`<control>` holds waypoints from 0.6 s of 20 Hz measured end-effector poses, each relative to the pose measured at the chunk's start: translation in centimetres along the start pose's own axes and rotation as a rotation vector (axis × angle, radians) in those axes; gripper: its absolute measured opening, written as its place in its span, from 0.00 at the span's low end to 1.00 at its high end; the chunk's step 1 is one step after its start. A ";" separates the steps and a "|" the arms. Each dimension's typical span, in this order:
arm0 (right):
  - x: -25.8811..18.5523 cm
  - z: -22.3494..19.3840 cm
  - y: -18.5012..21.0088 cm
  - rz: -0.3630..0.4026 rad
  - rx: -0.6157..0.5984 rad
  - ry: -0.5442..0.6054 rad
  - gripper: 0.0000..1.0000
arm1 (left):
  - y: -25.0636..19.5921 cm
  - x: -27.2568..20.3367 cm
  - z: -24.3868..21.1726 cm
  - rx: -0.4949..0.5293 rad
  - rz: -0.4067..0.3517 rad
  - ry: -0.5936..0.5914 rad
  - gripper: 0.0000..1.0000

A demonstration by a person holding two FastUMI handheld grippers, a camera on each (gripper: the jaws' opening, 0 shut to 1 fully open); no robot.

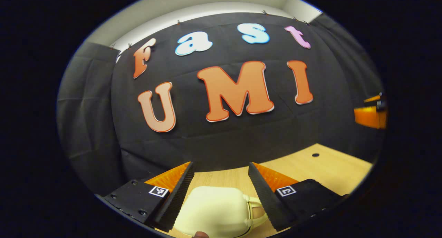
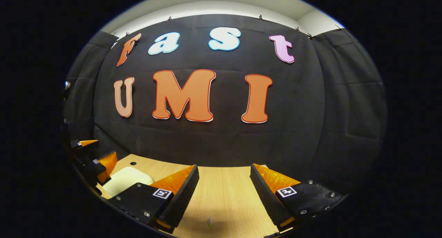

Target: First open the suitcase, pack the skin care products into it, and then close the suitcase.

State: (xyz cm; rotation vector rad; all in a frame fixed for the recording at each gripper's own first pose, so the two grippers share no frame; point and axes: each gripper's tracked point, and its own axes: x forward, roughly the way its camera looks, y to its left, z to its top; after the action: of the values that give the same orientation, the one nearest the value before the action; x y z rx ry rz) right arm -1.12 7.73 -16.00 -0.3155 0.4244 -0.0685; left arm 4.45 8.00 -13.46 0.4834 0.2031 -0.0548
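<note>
A small cream suitcase (image 1: pixel 215 210) lies on the wooden table (image 1: pixel 324 169), its lid down and its handle (image 1: pixel 255 210) on the right side. My left gripper (image 1: pixel 221 166) hovers over it, open, with the case below the gap between the fingers and no contact visible. In the right gripper view the same suitcase (image 2: pixel 126 179) sits at the lower left, with the left gripper (image 2: pixel 93 158) above it. My right gripper (image 2: pixel 224 167) stands open over bare wood to the right of the case. A tiny pale object (image 2: pixel 210 221) stands on the table below it; what it is I cannot tell.
The black cloth wall rises just behind the table's far edge. A small round hole (image 1: pixel 315 155) marks the tabletop at the back. The right gripper (image 1: pixel 371 115) shows at the right edge of the left gripper view. A brown tip (image 1: pixel 200 235) pokes in under the suitcase.
</note>
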 end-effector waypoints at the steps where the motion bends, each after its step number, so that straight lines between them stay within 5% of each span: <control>1: 0.0 -0.2 -0.2 -0.003 -0.001 0.007 0.95 | -1.4 -0.2 -1.3 0.044 -0.031 0.021 0.98; 12: -0.3 -2.7 -4.2 -0.085 -0.011 0.085 0.95 | -11.5 -0.8 -15.0 0.628 -0.306 0.143 0.98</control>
State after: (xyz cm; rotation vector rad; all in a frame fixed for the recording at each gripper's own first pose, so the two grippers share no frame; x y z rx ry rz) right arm -2.52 2.96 -16.92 -0.3419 0.4958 -0.1636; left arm -0.19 4.84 -31.52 1.0802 0.4026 -0.3923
